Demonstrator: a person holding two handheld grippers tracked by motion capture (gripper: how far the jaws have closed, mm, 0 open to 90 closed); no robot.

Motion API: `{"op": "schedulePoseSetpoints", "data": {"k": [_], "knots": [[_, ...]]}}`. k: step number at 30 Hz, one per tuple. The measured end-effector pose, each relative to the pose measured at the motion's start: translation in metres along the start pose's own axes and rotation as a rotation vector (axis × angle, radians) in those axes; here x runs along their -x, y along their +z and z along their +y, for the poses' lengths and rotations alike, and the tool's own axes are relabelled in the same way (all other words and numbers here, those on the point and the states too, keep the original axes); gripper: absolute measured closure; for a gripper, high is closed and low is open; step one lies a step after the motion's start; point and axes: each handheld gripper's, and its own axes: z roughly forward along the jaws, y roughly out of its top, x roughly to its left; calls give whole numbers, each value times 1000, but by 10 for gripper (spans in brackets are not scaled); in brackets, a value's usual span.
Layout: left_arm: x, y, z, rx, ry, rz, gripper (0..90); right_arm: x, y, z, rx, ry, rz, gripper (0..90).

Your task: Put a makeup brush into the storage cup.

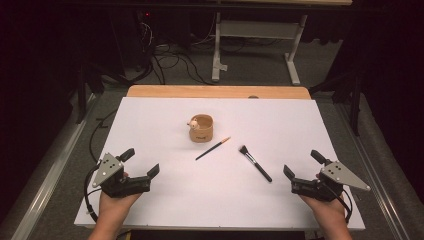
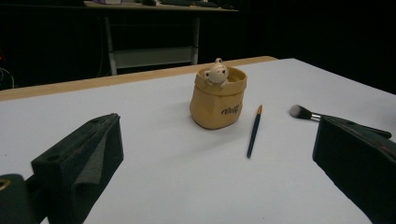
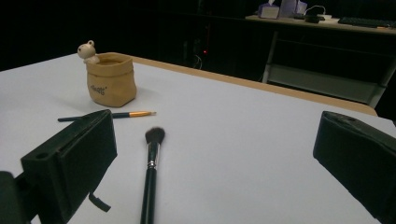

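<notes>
A tan pot [image 1: 201, 128] [image 2: 217, 99] [image 3: 111, 85] with a small pale animal figure on its rim stands mid-table on the white sheet. A thin dark brush with an orange tip [image 1: 212, 148] [image 2: 254, 130] [image 3: 122, 115] lies in front of it. A black makeup brush with a dark bristle head [image 1: 255, 163] [image 3: 152, 171] [image 2: 306, 113] lies to its right. My left gripper [image 1: 141, 162] [image 2: 215, 158] rests open at the front left, nothing between its jaws. My right gripper [image 1: 303, 163] [image 3: 215, 154] rests open at the front right, likewise empty.
The white sheet [image 1: 165, 200] covers a wooden table whose bare edge [image 1: 218, 91] shows at the back. Beyond it stand a metal desk frame [image 1: 255, 45] and cables on the floor [image 1: 165, 60]. Dark surroundings on both sides.
</notes>
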Motion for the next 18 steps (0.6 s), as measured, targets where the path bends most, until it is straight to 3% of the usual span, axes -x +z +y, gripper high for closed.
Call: {"op": "schedulePoseSetpoints", "data": {"k": [18], "knots": [[-1,1,-1,-5,7,3,25,-2,3,-2,-14,-9,10,7]]}}
